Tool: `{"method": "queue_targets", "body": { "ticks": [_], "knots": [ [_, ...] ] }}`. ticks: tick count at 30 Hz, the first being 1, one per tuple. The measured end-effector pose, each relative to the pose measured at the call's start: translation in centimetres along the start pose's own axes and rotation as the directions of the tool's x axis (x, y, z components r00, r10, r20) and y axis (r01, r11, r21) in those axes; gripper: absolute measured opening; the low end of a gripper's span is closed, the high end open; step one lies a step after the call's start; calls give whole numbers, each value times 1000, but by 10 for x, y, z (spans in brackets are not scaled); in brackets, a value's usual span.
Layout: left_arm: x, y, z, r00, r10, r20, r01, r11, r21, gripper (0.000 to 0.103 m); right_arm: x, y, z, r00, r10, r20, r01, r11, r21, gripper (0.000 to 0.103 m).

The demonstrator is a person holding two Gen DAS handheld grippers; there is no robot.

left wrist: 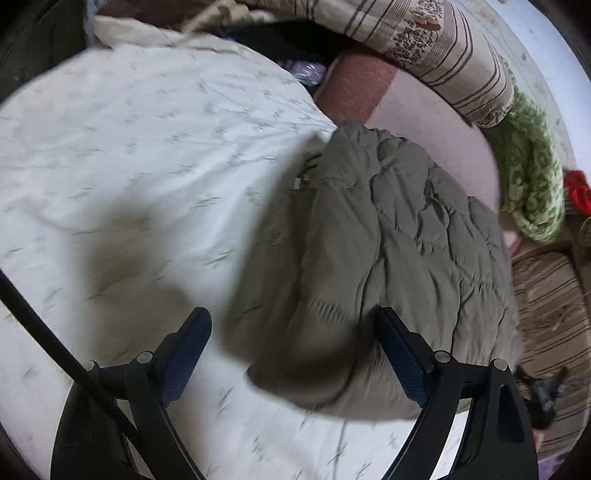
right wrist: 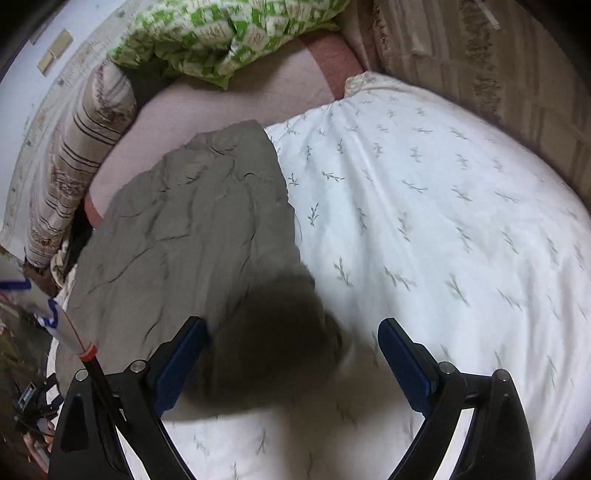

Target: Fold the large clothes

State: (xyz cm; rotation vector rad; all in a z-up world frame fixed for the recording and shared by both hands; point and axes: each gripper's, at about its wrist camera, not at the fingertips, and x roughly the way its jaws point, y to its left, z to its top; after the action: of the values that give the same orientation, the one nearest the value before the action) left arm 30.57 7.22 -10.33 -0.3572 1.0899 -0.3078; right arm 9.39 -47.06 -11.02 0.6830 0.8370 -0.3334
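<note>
**A:** Where is the garment from where you stand?

**B:** The grey-green quilted padded jacket (left wrist: 388,258) lies bunched on the white quilt printed with small grey-green sprigs (left wrist: 129,166). Its far end reaches onto the pale pink sheet (left wrist: 436,129) beyond the quilt's edge. In your left view it fills the right half; in your right view it fills the left half.

**A:** And your tools?

**B:** Your left gripper (left wrist: 295,354) has its jaws spread wide, with nothing clamped. The near hem of the jacket lies below and between the two blue pads (left wrist: 184,354), but neither pad presses on it. Your right gripper (right wrist: 291,362) is just as wide and holds nothing. The jacket's near corner sits by its left pad, and bare quilt by the right one.

**A:** What can't you make out?

**B:** A dark shadow covers the near corner of the jacket in your right view, so the edge there is lost. Both views are smeared, and the sprig print blurs near the rims. A small pale tab, maybe a zip pull (left wrist: 297,182), shows on the jacket's left edge; you cannot tell what it is. Whether the jacket is folded or only crumpled is unclear.

**A:** Anything round the bed?

**B:** A long beige bolster with brown stripes (left wrist: 443,55) lies along the far side. Beside it is a green-and-white patterned blanket (right wrist: 221,33), cut off at the frame's edge. A thin black cable (left wrist: 55,336) crosses your left view's lower corner.
</note>
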Motion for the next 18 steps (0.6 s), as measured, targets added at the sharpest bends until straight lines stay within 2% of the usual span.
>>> {"method": "queue_targets", "body": {
  "ticks": [3, 6, 7, 9, 10, 11, 12, 13, 14, 16, 18],
  "knots": [
    [22, -1, 10, 996, -82, -44, 83, 996, 14, 91, 27, 3, 13, 998, 32, -56, -34, 999, -31, 103],
    [40, -2, 17, 980, -171, -99, 172, 985, 3, 93, 52, 0, 23, 981, 144, -133, -143, 990, 15, 103],
    [47, -2, 17, 972, -203, -118, 203, 979, -20, 93, 62, -2, 25, 967, 195, -162, -190, 981, 46, 103],
    [55, -8, 16, 963, -225, -146, 220, 974, -48, 93, 74, -4, 26, 948, 256, -191, -242, 966, 93, 103],
    [57, -16, 12, 963, -215, -165, 212, 977, -36, 93, 76, -4, 26, 947, 261, -184, -246, 964, 100, 103],
    [56, -22, 11, 965, -203, -165, 203, 979, -18, 82, 76, -4, 26, 947, 264, -182, -249, 963, 99, 100],
    [49, -31, 9, 970, -183, -158, 187, 982, 10, 71, 75, -4, 26, 946, 272, -178, -255, 960, 113, 95],
    [42, -36, 9, 974, -170, -152, 176, 984, 27, 65, 74, -4, 25, 936, 301, -181, -279, 951, 136, 75],
    [37, -38, 9, 975, -167, -148, 174, 984, 40, 54, 70, -5, 25, 915, 355, -190, -324, 929, 180, 65],
    [16, -42, 5, 976, -173, -133, 182, 982, 56, 48, 56, 0, 25, 916, 356, -184, -329, 930, 161, 53],
    [5, -41, -3, 977, -169, -130, 177, 983, 56, 47, 40, 3, 22, 914, 363, -180, -341, 929, 143, 50]
  ]
}}
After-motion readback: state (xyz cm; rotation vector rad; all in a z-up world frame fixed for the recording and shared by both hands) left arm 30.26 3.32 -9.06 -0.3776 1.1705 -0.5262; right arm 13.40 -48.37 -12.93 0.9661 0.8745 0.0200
